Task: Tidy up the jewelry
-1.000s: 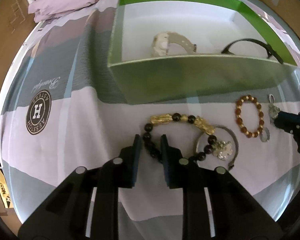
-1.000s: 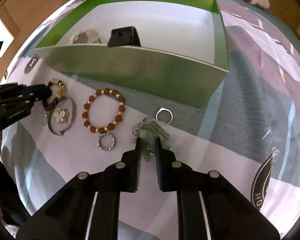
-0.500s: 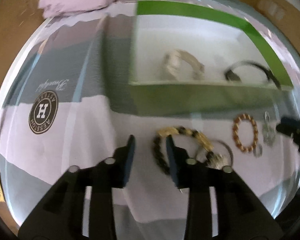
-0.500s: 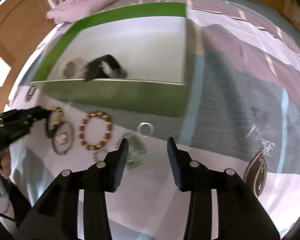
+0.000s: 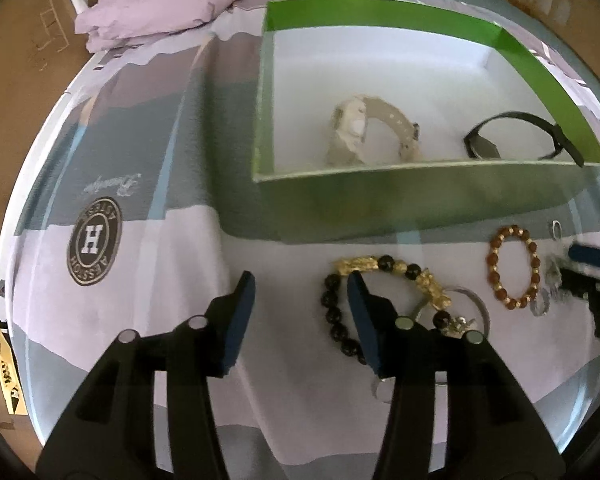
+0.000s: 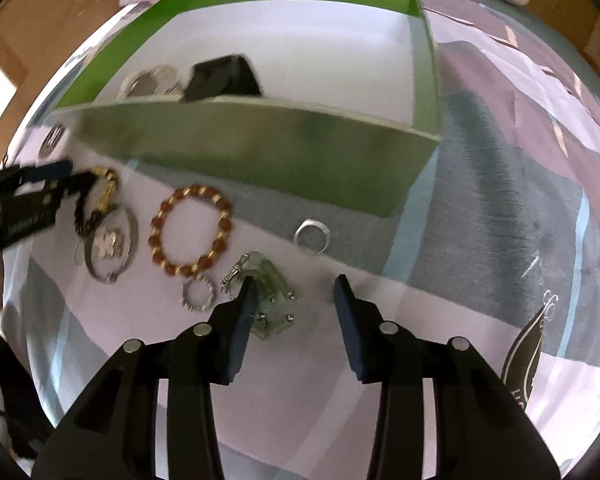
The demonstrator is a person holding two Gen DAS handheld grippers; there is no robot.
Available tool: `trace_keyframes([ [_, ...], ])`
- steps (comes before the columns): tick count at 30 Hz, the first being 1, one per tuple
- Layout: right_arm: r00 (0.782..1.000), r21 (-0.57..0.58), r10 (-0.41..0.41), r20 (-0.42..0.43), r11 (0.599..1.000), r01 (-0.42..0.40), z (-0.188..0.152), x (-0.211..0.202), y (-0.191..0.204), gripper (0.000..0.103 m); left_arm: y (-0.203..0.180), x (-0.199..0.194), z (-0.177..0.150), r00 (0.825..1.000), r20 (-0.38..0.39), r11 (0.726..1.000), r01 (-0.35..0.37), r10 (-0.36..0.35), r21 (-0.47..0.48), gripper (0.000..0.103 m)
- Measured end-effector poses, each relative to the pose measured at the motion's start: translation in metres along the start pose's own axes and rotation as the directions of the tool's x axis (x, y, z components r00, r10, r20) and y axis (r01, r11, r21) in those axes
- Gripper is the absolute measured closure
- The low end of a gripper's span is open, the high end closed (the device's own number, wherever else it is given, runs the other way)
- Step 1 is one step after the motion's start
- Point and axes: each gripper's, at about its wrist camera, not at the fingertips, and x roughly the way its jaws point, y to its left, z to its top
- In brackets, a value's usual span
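the left wrist view looks into the green box (image 5: 420, 208) from its left end and shows a pale beige watch (image 5: 364, 132) and a black band (image 5: 520, 136) lying on the white floor inside, apart from each other. the right wrist view sees the same box from the other end, the black band (image 6: 220, 78) fronting the pale watch (image 6: 152, 82), and it alone shows a plain silver ring (image 6: 312, 234) on the bedspread (image 6: 500, 208) just below the box's near wall, and a pale green jade bracelet (image 6: 272, 296).

the left tool (image 5: 300, 280) hangs low over the bed with its blue-padded jaws wide apart and nothing between them; its right finger lies over the black and gold bead bracelet (image 5: 380, 268), which rests on the cloth and overlaps a silver bangle with a flower charm (image 5: 460, 320). the right tool (image 6: 294, 286) is likewise spread wide and empty, its left finger over the edge of the jade bracelet. in the right view the left tool (image 6: 60, 184) reaches in from the left edge.

between the two tools lie an amber bead bracelet (image 6: 190, 230) and a small sparkly ring (image 6: 198, 294), near each other.

the bedspread is patched in lilac, grey and pale blue with a round brown emblem (image 5: 94, 240). a crumpled lilac quilt (image 5: 160, 0) lies beyond the box, cardboard (image 5: 28, 40) at the bed's side.
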Motion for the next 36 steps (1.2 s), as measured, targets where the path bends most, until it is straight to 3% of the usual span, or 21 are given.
trace_keyframes([
  [2,1.0,-0.033,0.015,-0.006,0.999,-0.015,0.003,0.002,0.009,0.091,-0.001,0.0,0.0,1.0,0.0,1.0,0.008,-0.008,-0.007,0.043],
  [3,1.0,-0.047,0.016,-0.009,0.999,-0.016,0.002,0.001,0.013,0.094,-0.001,0.002,0.0,1.0,-0.002,1.0,0.008,-0.008,-0.005,0.042],
  [9,1.0,-0.031,0.012,0.017,0.999,-0.011,0.005,-0.006,0.011,0.096,-0.004,0.009,-0.001,1.0,-0.026,1.0,-0.007,0.008,0.023,0.041],
  [11,1.0,-0.026,0.001,-0.008,1.0,-0.002,0.003,-0.002,0.007,0.095,-0.004,0.01,-0.001,0.999,-0.035,1.0,-0.013,0.014,0.019,0.034],
  [14,1.0,-0.022,0.005,-0.016,1.0,-0.005,-0.004,-0.004,-0.007,0.095,-0.003,0.012,-0.001,0.999,-0.045,1.0,-0.015,0.016,0.014,0.034],
  [19,1.0,-0.012,0.012,-0.014,1.0,-0.012,-0.002,-0.003,-0.006,0.077,-0.004,0.011,-0.002,0.999,-0.044,1.0,-0.029,0.028,-0.005,0.035],
  [21,1.0,-0.022,-0.001,-0.006,1.0,0.0,-0.005,-0.003,-0.002,0.073,-0.009,0.009,-0.004,0.999,-0.047,1.0,-0.017,0.016,-0.01,0.046],
  [23,1.0,-0.049,-0.024,0.015,0.998,0.025,-0.008,-0.002,0.003,0.073,-0.016,0.006,-0.006,0.999,-0.041,1.0,0.0,0.0,-0.001,0.068],
  [27,0.999,-0.023,-0.017,0.03,1.0,0.018,-0.017,-0.002,0.006,0.092,-0.032,0.004,-0.008,0.999,-0.025,0.999,-0.036,0.037,0.034,0.085],
  [28,0.999,-0.013,-0.017,0.029,1.0,0.018,-0.018,-0.002,0.005,0.093,-0.033,0.004,-0.009,0.999,-0.027,0.999,-0.041,0.042,0.028,0.09],
  [36,0.999,0.08,-0.033,0.005,0.996,0.032,-0.044,-0.013,0.002,0.094,-0.016,-0.005,-0.023,0.997,-0.063,0.998,0.029,-0.033,-0.053,0.093],
])
